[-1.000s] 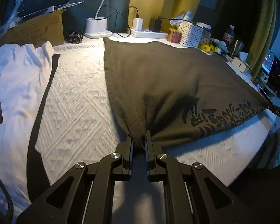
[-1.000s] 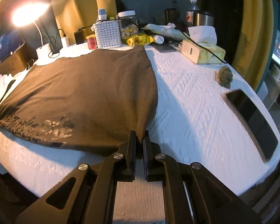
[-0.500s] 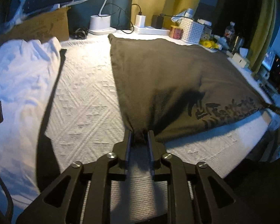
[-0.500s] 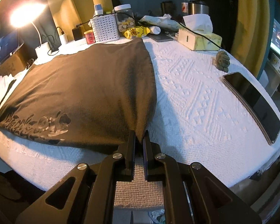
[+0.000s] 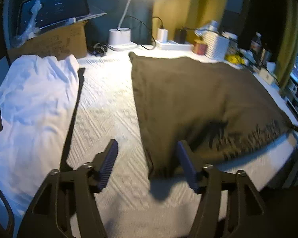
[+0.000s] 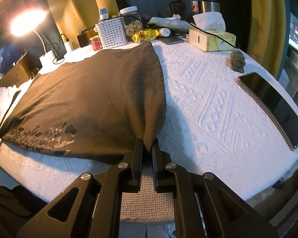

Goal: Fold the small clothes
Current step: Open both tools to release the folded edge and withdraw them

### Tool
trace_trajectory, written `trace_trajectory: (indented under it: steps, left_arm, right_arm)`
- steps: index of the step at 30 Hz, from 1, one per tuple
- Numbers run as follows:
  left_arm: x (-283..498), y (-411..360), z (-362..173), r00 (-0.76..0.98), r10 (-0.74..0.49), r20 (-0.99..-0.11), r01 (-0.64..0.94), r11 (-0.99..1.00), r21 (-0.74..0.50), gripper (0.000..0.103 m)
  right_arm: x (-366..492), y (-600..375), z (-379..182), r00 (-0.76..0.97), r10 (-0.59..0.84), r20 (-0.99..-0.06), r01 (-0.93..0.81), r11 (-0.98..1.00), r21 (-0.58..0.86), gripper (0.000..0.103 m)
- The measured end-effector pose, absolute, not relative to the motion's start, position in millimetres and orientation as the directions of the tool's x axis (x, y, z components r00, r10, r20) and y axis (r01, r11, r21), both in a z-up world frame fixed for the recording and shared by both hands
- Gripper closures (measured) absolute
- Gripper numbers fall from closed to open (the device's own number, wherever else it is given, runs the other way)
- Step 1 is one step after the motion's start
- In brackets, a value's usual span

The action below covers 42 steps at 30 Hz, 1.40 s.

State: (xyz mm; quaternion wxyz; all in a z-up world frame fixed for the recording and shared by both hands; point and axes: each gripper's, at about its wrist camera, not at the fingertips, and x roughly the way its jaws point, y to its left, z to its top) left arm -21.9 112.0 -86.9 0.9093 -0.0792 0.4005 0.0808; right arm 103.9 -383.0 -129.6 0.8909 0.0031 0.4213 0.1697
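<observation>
The brown shirt lies spread flat on the white textured cloth that covers the table, its printed band running along the edge nearest the cameras.

The left gripper has just been opening; its jaws now stand well apart, blue ribbed pads facing each other. The near left corner of the shirt sits in the gap between them, close to the right-hand finger, but neither pad presses on it — the corner hangs free, throwing a dark shadow on the cloth below. This view is blurred, so finer detail at the corner cannot be made out.

The right gripper is clamped on the shirt's near right corner: the fabric gathers into a narrow point that runs down between the two black fingers, which stand nearly together.

To the left of the shirt, well apart from it, lies a white garment with a black strap along its inner edge. Behind it sits a cardboard box.

At the far edge of the table stand a lit lamp, a white basket and a tissue box. On the right, clear of the shirt, a phone lies flat, with a small figurine beyond it.
</observation>
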Motion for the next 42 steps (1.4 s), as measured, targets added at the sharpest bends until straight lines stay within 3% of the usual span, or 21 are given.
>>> trace_trajectory:
  steps: [4, 6, 8, 18, 29, 32, 33, 34, 42]
  left_arm:
    - [1.5, 117.9, -83.5, 0.655, 0.105, -0.749, -0.243, 0.967, -0.077, 0.04]
    - [13.9, 118.4, -84.3, 0.649, 0.103, -0.753, -0.239, 0.968, -0.074, 0.04]
    - [30.4, 119.7, -87.0, 0.639, 0.109, -0.761, -0.236, 0.97, -0.06, 0.04]
    - [97.4, 122.5, -116.1, 0.556, 0.122, -0.822, -0.208, 0.978, 0.004, 0.04]
    - [115.9, 157.4, -116.6, 0.563, 0.122, -0.817, -0.257, 0.966, -0.033, 0.041]
    - [119.1, 160.8, -117.5, 0.58, 0.1, -0.808, -0.225, 0.974, -0.041, 0.059]
    - [119.6, 161.1, -117.2, 0.584, 0.098, -0.805, -0.214, 0.976, -0.036, 0.088]
    - [121.8, 161.9, -117.4, 0.589, 0.09, -0.803, -0.198, 0.98, -0.036, 0.099]
    - [118.6, 171.9, -110.9, 0.601, 0.125, -0.789, -0.191, 0.982, 0.01, 0.103]
  right_arm:
    - [107.1, -386.5, -122.9, 0.584, 0.316, -0.748, -0.312, 0.938, 0.154, 0.092]
    - [110.2, -391.7, -117.5, 0.602, 0.307, -0.737, -0.301, 0.942, 0.146, 0.075]
    - [115.6, -398.0, -114.9, 0.607, 0.31, -0.731, -0.284, 0.945, 0.165, 0.066]
    - [171.5, -405.7, -118.8, 0.587, 0.312, -0.747, -0.282, 0.944, 0.173, 0.065]
    - [220.2, -379.5, -111.0, 0.587, 0.315, -0.746, -0.302, 0.94, 0.16, 0.065]
    - [223.9, -366.7, -110.8, 0.588, 0.312, -0.747, -0.302, 0.941, 0.155, 0.065]
    - [224.2, -363.2, -110.5, 0.589, 0.311, -0.746, -0.299, 0.941, 0.156, 0.065]
    - [224.6, -360.1, -110.7, 0.59, 0.308, -0.746, -0.295, 0.943, 0.156, 0.065]
    - [213.8, -342.8, -107.8, 0.594, 0.275, -0.756, -0.261, 0.955, 0.143, 0.065]
